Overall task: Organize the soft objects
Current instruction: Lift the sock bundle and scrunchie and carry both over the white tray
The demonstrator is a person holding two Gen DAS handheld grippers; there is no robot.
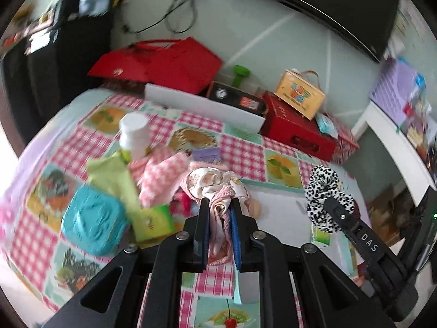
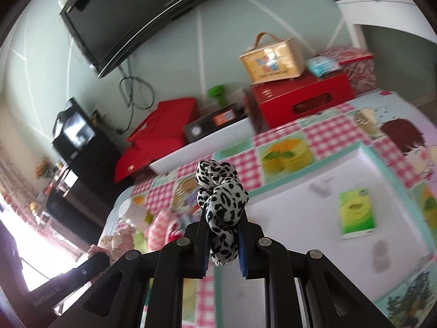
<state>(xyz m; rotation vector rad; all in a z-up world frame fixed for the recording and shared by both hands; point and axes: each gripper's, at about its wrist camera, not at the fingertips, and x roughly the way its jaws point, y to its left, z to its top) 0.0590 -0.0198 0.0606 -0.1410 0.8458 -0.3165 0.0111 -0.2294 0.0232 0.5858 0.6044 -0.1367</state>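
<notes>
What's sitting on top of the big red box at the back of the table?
A yellow carry box with a strap handle stands on the red box, and a light blue packet lies beside it on the same top. The red box's contents are hidden.

Both views are bright with soft daylight. In the right wrist view, a blown-out white glare sits at the lower left, below the small screen (image 2: pixel 76 132). The TV (image 2: pixel 142 19) shows a thin bright streak along its edge. Motion blur smears the teal box (image 1: pixel 92 222) and everything left of it. Fisheye bending curves the TV and wall lines, and dark vignette rings the corners. Shadows are faint.
</notes>
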